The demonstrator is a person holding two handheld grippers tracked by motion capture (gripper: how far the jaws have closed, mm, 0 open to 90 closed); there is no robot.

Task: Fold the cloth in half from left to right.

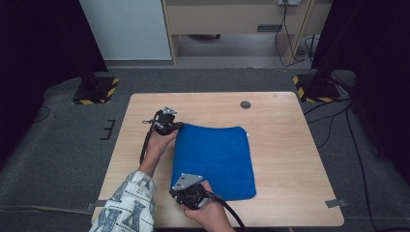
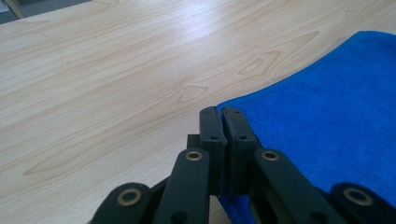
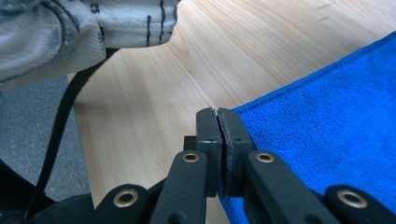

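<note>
Nearest the person, the right gripper (image 1: 186, 189) sits at the near left corner of a blue, roughly rectangular terry cloth (image 1: 215, 159). In the right gripper view its black jaws are pressed together, with the cloth's (image 3: 327, 135) corner edge pinched between them. The cloth spreads away to the right of the jaws, and bare wood lies to their left. A patterned white sleeve (image 3: 70, 32) hangs just above that gripper's left side, with a black cable (image 3: 56, 135) trailing down past the table edge.

Farther off, the left gripper (image 1: 173, 126) holds the far left corner of the same cloth. In the left gripper view its jaws (image 2: 223, 121) are likewise closed tight on the cloth's (image 2: 327, 121) corner hem, with the fabric running off to their right.

There is one cloth, two grippers and one light wooden table (image 1: 290, 145). The cloth lies flat, its long axis running from the near gripper towards the far one, away from the person. Its whole left edge spans between the two grippers, and the rest lies to their right, near the middle of the table. Beyond the far gripper, a small dark round disc (image 1: 245, 104) sits in the tabletop, well apart from the cloth.
</note>
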